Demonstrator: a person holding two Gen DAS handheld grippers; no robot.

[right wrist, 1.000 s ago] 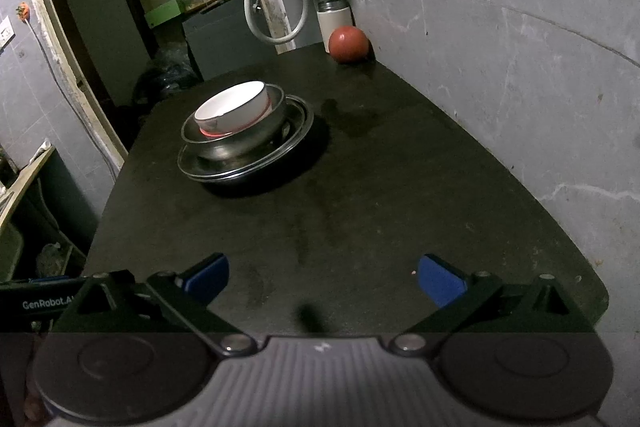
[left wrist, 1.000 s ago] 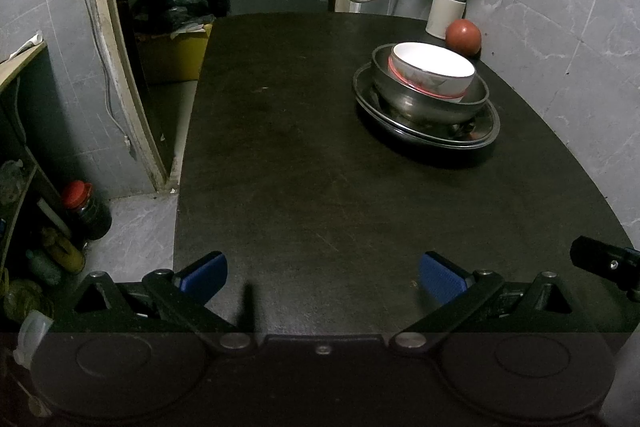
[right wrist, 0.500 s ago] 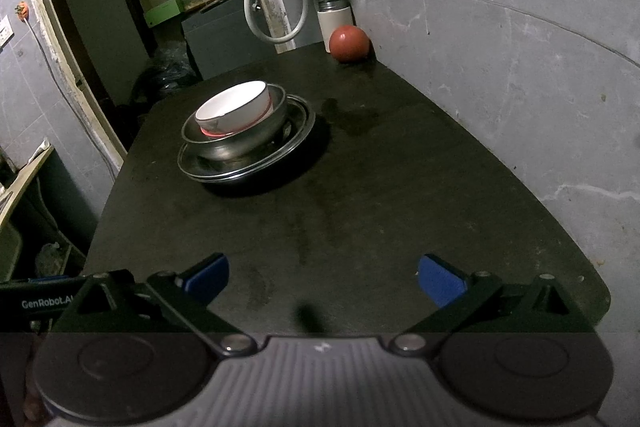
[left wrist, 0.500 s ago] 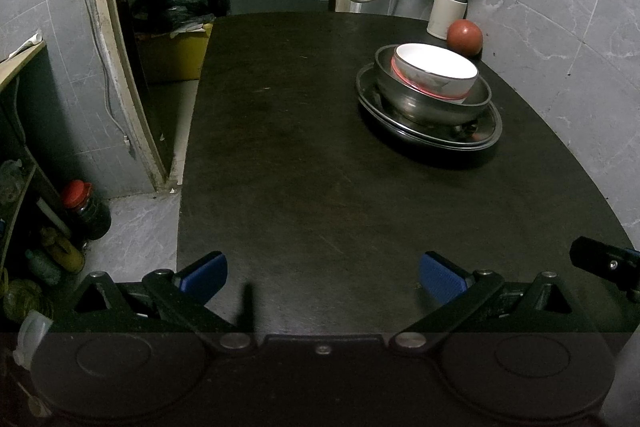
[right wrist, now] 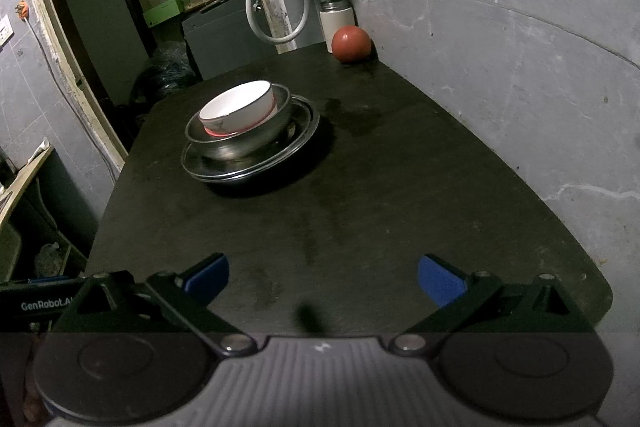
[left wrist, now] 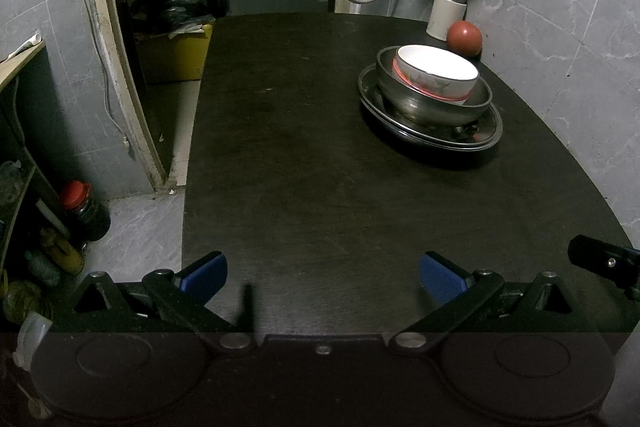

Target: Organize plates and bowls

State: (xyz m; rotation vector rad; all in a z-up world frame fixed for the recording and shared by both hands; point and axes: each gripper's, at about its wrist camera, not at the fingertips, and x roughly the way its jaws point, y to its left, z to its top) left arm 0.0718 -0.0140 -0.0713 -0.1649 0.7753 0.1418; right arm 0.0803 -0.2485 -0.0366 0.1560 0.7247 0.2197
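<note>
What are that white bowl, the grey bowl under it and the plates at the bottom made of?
The white bowl looks like glazed ceramic: smooth, opaque, with a red band near its base. The grey bowl and the plates look like stainless steel, judging by their dull silvery sheen and thin rolled rims.

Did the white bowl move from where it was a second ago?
No. The white bowl sits nested in the metal bowl as before, at the same spot relative to the red ball. Only the camera drifted slightly.
</note>
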